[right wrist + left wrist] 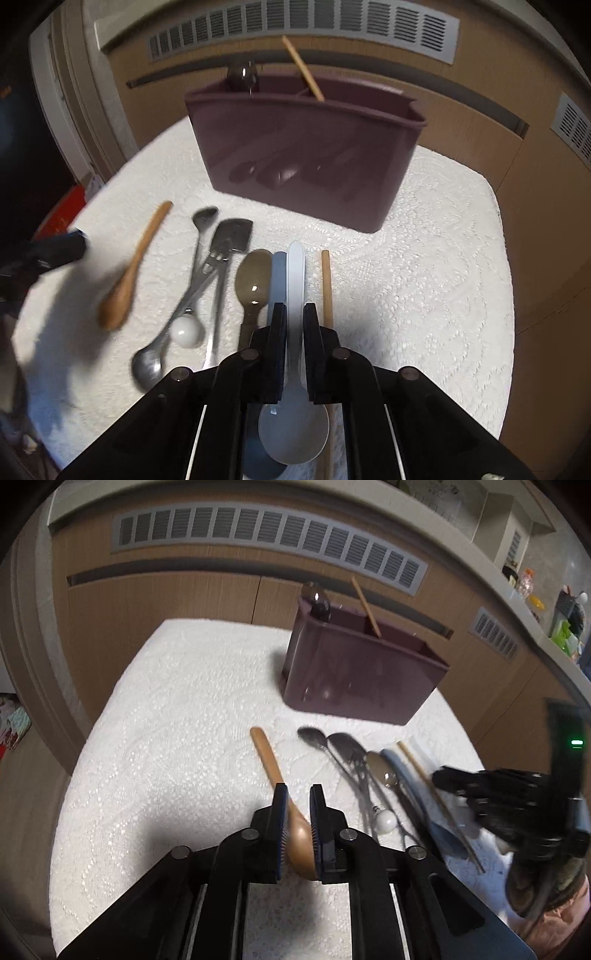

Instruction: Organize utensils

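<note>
My left gripper (pixel 297 794) is shut on a wooden spoon (pixel 282 794), pads against its bowl, handle pointing toward a dark purple utensil holder (pixel 358 679). The spoon also shows in the right wrist view (pixel 129 277). My right gripper (pixel 294 314) is shut on a white plastic spoon (pixel 295 280), handle pointing at the holder (pixel 306 155). The holder contains a chopstick (pixel 303 70) and a dark spoon (pixel 242 75). Metal spoons and a fork (pixel 207 273), a brown spoon (pixel 253 280), a grey-blue spoon (pixel 277 273) and a chopstick (pixel 326 288) lie on the white cloth (pixel 424 258).
Wooden cabinet doors with vent grilles (pixel 269 535) stand behind the table. A counter with bottles (pixel 532 590) runs at the right. The right gripper's body (pixel 517 794) shows at the table's right edge. A white ball-ended utensil (pixel 186 330) lies among the metal ones.
</note>
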`<state>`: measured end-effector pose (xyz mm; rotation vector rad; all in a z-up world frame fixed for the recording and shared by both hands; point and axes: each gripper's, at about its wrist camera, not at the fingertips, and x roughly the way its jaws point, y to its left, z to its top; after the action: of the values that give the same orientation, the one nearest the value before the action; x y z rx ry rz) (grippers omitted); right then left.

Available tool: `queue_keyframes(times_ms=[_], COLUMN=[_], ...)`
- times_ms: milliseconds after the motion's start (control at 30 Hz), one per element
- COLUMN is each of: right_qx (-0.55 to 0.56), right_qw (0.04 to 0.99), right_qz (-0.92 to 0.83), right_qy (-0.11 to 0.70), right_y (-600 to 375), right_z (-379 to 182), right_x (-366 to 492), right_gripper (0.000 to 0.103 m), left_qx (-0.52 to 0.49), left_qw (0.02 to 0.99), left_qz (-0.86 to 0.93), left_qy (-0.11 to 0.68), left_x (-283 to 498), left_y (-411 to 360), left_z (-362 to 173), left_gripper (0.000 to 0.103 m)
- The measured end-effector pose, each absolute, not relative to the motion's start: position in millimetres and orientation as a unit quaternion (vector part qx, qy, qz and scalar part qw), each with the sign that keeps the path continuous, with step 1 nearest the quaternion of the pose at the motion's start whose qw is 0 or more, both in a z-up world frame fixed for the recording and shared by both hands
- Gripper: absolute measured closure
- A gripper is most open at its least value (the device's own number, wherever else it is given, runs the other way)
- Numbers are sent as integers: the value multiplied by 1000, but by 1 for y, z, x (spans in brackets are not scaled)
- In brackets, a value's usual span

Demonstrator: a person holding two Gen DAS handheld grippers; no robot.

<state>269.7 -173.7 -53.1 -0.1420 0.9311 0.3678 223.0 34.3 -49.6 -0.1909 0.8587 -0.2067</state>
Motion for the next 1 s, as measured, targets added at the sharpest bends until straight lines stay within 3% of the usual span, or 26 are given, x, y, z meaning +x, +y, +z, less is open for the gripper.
queue_keyframes(times_ms=[67, 133, 167, 333, 467, 600, 867, 1000], right_qx=[-55, -46, -44, -35, -14, -8, 2, 1], right_qw=[883, 889, 892, 901, 906, 912, 919, 920], right_qz=[178, 181, 182, 179, 168, 155, 146, 143], right_qy=[431, 418, 412, 393, 388, 379, 365, 366], right_y=[-182, -187, -190, -201, -215, -219, -221, -222], right_z=[-43, -36, -32, -26, -29, -32, -27, -28], right_x=[259, 250, 244, 231, 225, 219, 206, 202], right_gripper=[95, 95, 95, 95, 95, 95, 95, 95], left_qx=[-97, -103, -100, -98, -33, -52, -15, -15], left_qw=[891, 877, 872, 850, 891, 914, 899, 904], left_qz=[-92, -89, -87, -92, -82, -37, 9, -1], left_qy=[434, 461, 471, 510, 445, 400, 437, 427], left_x=[234, 248, 254, 267, 215, 177, 200, 198], left_y=[35, 35, 34, 32, 13, 3, -13, -11], left_z=[-57, -65, -68, -64, -52, -59, -88, -84], left_gripper=[80, 65, 65, 65, 60, 59, 59, 71])
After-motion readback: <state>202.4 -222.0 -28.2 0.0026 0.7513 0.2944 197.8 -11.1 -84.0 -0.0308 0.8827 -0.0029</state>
